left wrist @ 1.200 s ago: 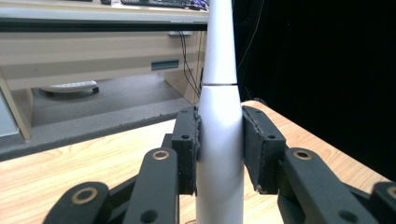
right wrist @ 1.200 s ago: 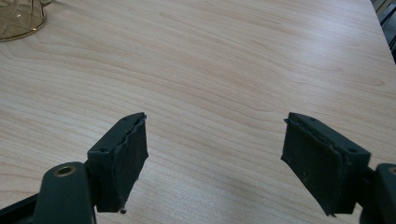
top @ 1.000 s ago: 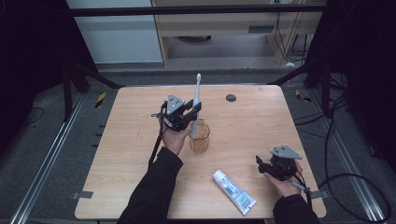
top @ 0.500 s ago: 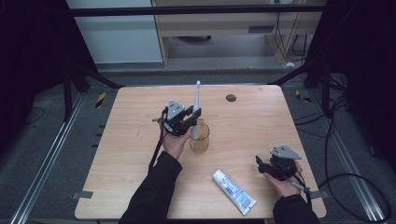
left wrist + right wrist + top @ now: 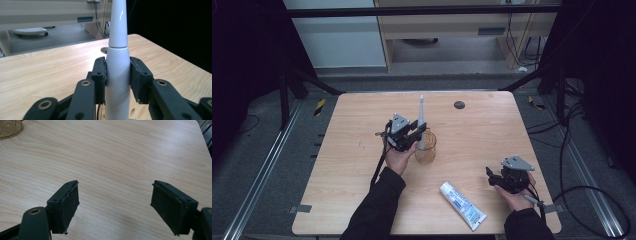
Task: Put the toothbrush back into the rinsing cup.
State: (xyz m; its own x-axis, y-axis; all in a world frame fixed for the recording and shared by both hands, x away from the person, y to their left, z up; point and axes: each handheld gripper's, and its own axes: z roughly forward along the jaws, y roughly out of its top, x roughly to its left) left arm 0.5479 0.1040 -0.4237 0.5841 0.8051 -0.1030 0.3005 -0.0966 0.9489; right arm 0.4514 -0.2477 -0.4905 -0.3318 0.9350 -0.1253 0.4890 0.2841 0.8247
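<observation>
While left gripper (image 5: 117, 75) clamps toothbrush (image 5: 117, 82), high view adds cup (image 5: 426, 148), right gripper (image 5: 115, 205) fingers open.

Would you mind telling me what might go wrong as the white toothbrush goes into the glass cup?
1. The left gripper holds the toothbrush upright over the amber glass cup; its base could catch the rim and tip the light cup.
2. The fingers pinch a smooth, tapering handle, so it might slip.
3. Released upright, the tall toothbrush may lean and topple the cup.
</observation>
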